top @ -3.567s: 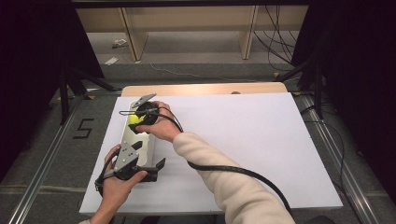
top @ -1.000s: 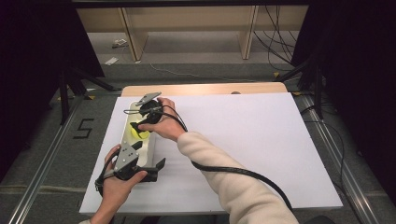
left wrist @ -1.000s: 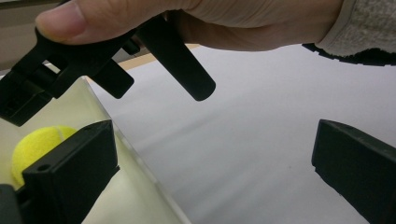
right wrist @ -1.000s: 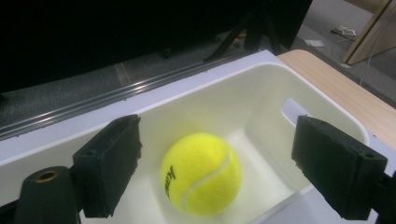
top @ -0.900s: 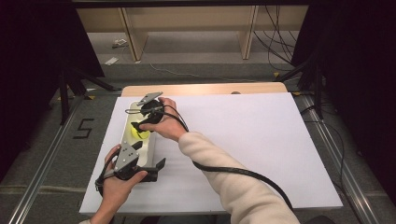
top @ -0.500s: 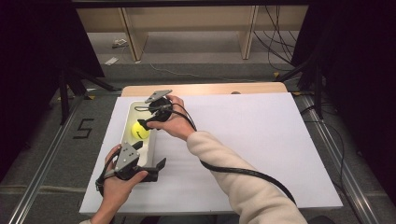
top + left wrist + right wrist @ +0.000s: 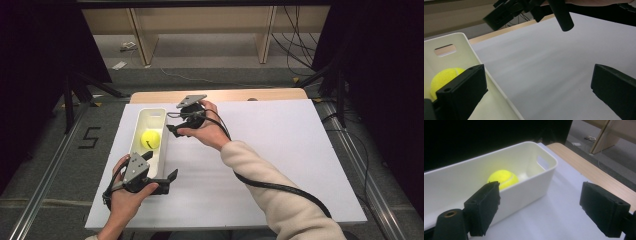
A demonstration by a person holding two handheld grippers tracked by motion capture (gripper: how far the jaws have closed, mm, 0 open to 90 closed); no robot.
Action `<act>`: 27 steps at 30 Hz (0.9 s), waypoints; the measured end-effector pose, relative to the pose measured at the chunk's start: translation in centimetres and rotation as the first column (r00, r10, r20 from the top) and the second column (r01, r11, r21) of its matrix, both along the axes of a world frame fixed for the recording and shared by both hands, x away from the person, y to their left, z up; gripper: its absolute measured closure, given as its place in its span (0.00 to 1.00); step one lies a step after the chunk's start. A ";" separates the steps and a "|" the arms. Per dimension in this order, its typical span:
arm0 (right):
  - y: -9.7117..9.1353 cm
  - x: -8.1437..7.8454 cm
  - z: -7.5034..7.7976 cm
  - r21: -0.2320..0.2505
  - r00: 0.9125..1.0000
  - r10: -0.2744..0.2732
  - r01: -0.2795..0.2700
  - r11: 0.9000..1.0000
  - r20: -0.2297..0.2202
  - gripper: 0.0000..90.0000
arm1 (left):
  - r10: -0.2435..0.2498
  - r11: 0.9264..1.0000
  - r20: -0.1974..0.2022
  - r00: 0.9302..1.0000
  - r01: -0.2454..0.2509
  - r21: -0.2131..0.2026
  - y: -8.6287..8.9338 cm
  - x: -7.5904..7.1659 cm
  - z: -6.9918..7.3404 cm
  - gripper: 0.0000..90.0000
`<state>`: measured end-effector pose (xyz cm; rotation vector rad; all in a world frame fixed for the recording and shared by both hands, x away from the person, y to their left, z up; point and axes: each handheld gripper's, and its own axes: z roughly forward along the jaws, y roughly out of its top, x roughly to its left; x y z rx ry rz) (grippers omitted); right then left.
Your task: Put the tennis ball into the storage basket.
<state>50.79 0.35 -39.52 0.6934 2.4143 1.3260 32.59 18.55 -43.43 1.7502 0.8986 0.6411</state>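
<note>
Both grippers, left (image 7: pixel 159 181) and right (image 7: pixel 176 129), jaws wide, empty; tennis ball (image 7: pixel 150 139) already sits in white bin (image 7: pixel 161 150) — placement looks done.

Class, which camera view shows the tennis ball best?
The high view: the tennis ball lies whole in the white bin. The right gripper view shows its upper half above the bin wall; in the left gripper view a jaw covers part.

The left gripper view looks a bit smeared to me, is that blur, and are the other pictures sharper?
Left gripper view: the white table shows streaky motion blur, and the near jaws look soft. Right gripper view: sharper, though the tennis ball glows overbright in the white bin, against a black background. High view: evenly lit table, dark at both sides.
</note>
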 end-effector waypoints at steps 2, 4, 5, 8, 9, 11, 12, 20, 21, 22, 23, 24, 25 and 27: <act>-1.0 0.0 -0.1 -0.003 1.000 -0.008 0.008 1.000 0.005 0.19 | 0.000 1.000 0.000 1.000 0.000 0.001 0.0 0.0 0.0 0.00; -1.9 0.0 -0.1 0.001 1.000 -0.020 0.020 1.000 0.001 0.19 | 0.000 1.000 0.000 1.000 0.000 0.000 0.0 0.0 0.0 0.00; -2.4 -0.1 -0.1 -0.003 1.000 -0.023 0.023 1.000 0.003 0.19 | 0.000 1.000 -0.001 1.000 0.000 0.000 0.0 0.0 0.0 0.00; -3.8 -0.1 -0.2 -0.001 0.999 -0.040 0.040 0.999 0.007 0.19 | 0.000 1.000 -0.001 1.000 0.000 0.003 0.0 0.0 0.0 0.00; -4.3 -0.2 -0.2 0.001 0.999 -0.048 0.048 0.999 0.005 0.19 | 0.001 1.000 -0.001 1.000 -0.001 0.002 0.1 0.0 0.0 0.00; -5.3 -0.2 -0.3 0.001 0.998 -0.060 0.060 0.998 0.012 0.19 | 0.005 1.000 -0.002 1.000 -0.005 0.000 0.1 0.0 0.0 0.00; -5.7 -0.3 -0.3 0.002 0.998 -0.067 0.067 0.998 0.009 0.19 | 0.008 1.000 -0.010 1.000 -0.008 -0.004 0.1 0.0 -0.1 0.00; -9.0 -0.8 -1.1 -0.002 0.995 -0.103 0.103 0.995 0.001 0.19 | -0.001 1.000 -0.017 1.000 0.000 -0.009 0.0 0.0 -0.1 0.00; -9.4 -0.9 -1.2 -0.002 0.994 -0.108 0.108 0.994 0.000 0.19 | 0.000 1.000 -0.016 1.000 0.000 -0.010 0.0 0.0 -0.1 0.00; -9.9 -1.0 -1.3 -0.002 0.994 -0.113 0.113 0.994 0.001 0.19 | 0.001 1.000 -0.013 1.000 -0.001 -0.008 0.0 0.0 -0.1 0.00; -10.3 -1.0 -1.4 0.000 0.993 -0.120 0.120 0.993 0.000 0.19 | 0.002 1.000 -0.011 1.000 -0.002 -0.007 0.0 0.0 -0.1 0.00; -10.8 -1.1 -1.5 0.001 0.992 -0.124 0.124 0.992 -0.001 0.19 | 0.007 1.000 -0.002 1.000 -0.007 0.001 0.1 0.0 0.0 0.00; -11.2 -1.2 -1.6 0.001 0.991 -0.132 0.132 0.991 -0.003 0.19 | 0.005 1.000 -0.002 1.000 -0.005 0.003 0.1 0.0 -0.1 0.00; -12.1 -1.4 -1.8 -0.002 0.990 -0.138 0.138 0.990 0.000 0.19 | 0.007 1.000 -0.002 1.000 -0.007 0.003 0.1 0.0 -0.1 0.00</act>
